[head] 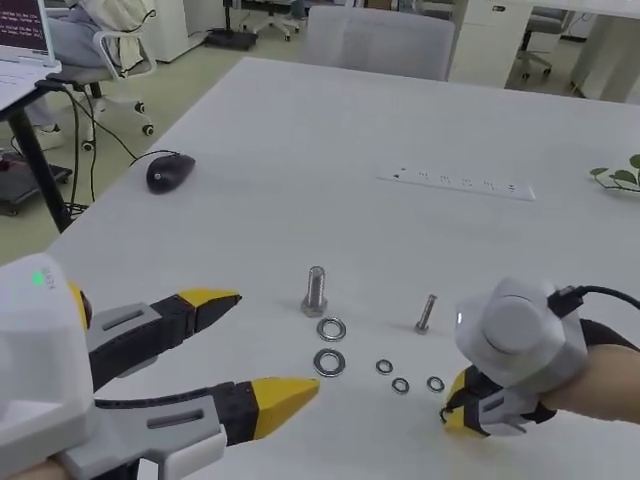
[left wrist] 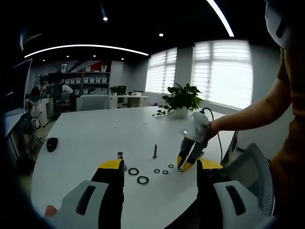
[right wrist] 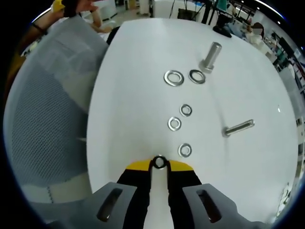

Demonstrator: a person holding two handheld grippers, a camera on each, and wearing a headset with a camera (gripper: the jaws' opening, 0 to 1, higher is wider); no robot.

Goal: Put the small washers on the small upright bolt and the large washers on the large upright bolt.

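Note:
The large upright bolt [head: 316, 290] and the small upright bolt [head: 427, 313] stand on the white table [head: 300, 150]. Two large washers [head: 331, 328] [head: 329, 362] lie just in front of the large bolt. Three small washers [head: 384, 367] [head: 400, 385] [head: 435, 384] lie in front of the small bolt. My right gripper [right wrist: 160, 165] is shut on a fourth small washer [right wrist: 160, 161], low over the table just behind the loose small washers [right wrist: 185, 150]. In the head view the right gripper [head: 452, 415] sits at lower right. My left gripper [head: 250, 345] hovers open with nothing in it, left of the large washers.
A black mouse [head: 170, 172] lies at the table's left, a white power strip [head: 455, 183] at the far right, plant leaves [head: 620, 175] at the right edge. A grey chair [head: 375, 40] stands at the far edge, and a mesh chair [right wrist: 52, 95] at the near edge.

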